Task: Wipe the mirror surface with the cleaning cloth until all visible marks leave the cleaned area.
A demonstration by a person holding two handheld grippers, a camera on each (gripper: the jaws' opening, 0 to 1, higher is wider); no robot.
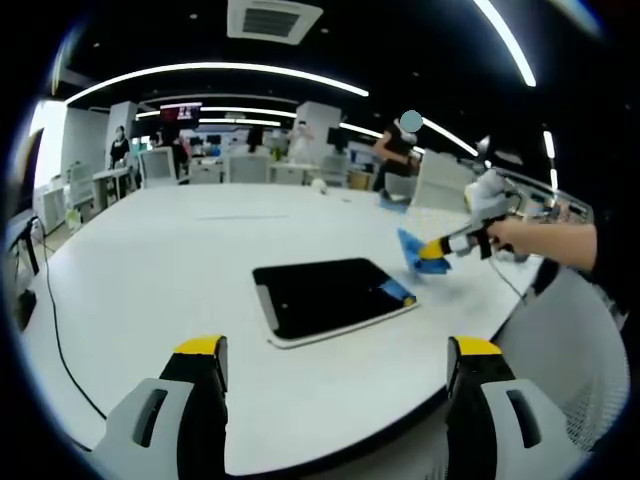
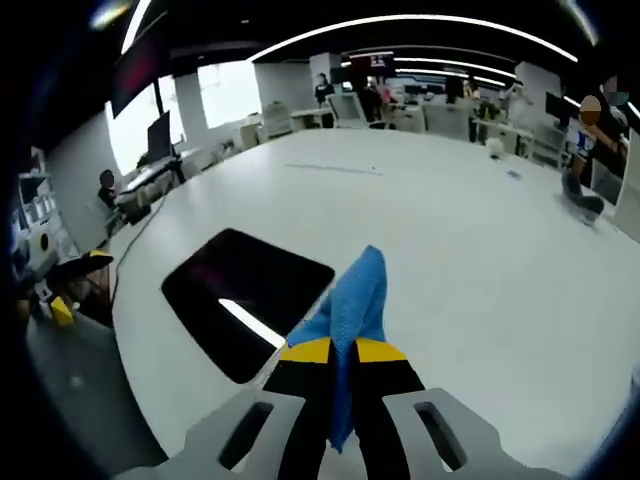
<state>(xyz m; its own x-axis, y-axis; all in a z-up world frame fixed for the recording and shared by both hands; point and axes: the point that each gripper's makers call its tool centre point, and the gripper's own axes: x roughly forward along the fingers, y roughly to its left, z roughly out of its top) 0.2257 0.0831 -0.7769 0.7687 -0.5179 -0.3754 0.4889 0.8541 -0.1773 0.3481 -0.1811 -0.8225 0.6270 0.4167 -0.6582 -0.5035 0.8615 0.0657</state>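
The mirror is a dark rectangular slab with a pale rim, lying flat on the white table. My left gripper stands open, its yellow-tipped jaws wide apart and short of the mirror's near edge, holding nothing. From the right, my right gripper comes in above the table beside the mirror's far right corner, shut on the blue cleaning cloth. In the right gripper view the cloth stands up out of my shut right gripper, with the mirror just left of it. The cloth hangs clear of the glass.
A black cable runs along the table's left side. A small white object and a blue item lie at the far end. Desks, chairs and people stand beyond. The table's rounded edge curves close on the right.
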